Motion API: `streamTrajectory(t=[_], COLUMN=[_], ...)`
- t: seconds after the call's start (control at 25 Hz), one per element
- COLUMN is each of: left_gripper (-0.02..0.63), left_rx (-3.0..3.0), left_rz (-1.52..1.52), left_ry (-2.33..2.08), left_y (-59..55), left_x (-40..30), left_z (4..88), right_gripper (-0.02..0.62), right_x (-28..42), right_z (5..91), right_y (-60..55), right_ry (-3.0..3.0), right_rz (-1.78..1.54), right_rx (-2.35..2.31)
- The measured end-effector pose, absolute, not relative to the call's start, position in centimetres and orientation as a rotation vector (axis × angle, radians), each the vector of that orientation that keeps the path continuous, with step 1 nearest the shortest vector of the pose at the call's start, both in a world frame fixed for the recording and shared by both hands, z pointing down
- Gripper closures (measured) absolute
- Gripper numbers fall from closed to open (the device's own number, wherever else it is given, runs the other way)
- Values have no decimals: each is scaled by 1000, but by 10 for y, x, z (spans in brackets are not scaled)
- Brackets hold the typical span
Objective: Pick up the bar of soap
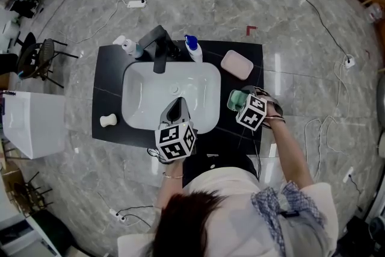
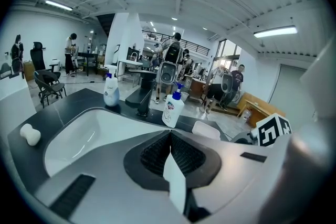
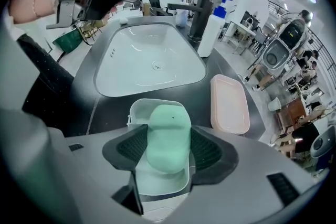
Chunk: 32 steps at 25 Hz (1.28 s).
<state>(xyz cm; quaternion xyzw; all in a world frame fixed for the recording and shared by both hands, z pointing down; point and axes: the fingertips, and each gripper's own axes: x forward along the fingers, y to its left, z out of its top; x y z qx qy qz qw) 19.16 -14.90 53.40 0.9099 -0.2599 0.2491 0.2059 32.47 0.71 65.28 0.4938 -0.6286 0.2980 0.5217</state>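
Reading the head view from left to right, the black countertop (image 1: 108,69) carries a white basin (image 1: 139,99) at its centre.

1. On the counter's left edge lies a small white dumbbell-shaped object (image 1: 108,120), well apart from everything else.
2. At the back left stands a white bottle (image 1: 130,47), just beside the black faucet (image 1: 159,51), whose spout reaches over the basin.
3. Your left gripper (image 2: 169,145) sits at the basin's near rim, angled forward and moderately down. Its pads (image 2: 155,152) are pressed together with nothing between them.
4. To the right of the faucet stands a white bottle with a blue pump (image 1: 194,50).
5. Further right, a pink tray (image 1: 237,64) lies flat on the counter.
6. Near the tray, toward you, a white soap dish (image 3: 140,106) rests on the counter at the basin's right side. The bar of soap (image 3: 168,134), pale green, lies in this dish.
7. Your right gripper (image 3: 168,148) points steeply down over the dish. Its jaws stand wide, one on each long side of the bar. The pads (image 3: 207,152) come right up to the soap's edges, but the right gripper view does not confirm that they squeeze it. The bar appears to rest in the dish.
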Motion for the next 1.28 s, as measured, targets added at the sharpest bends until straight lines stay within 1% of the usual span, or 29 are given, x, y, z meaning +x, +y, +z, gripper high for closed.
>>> streamTrajectory(t=[0.4,0.72,1.04,1.28], left_gripper=[597,597,597,597], left_rx=[2527,2511,2483,2438], left_rz=[687,662,630,602], left_ry=[-742,-768,-825,-912], left_y=[-146,-144,-145,-151], left_x=[186,174,150,117], left_z=[537,534,534,535], right_gripper=[330,330,330,330], right_x=[323,312,285,249], right_z=[635,605,584,567], right_y=[4,-5,-32,-67], right_ry=[-1524,-1565,-1637,-1722], right_rz=[682,654,575,498], right_rx=[1208,1273,1287,1255])
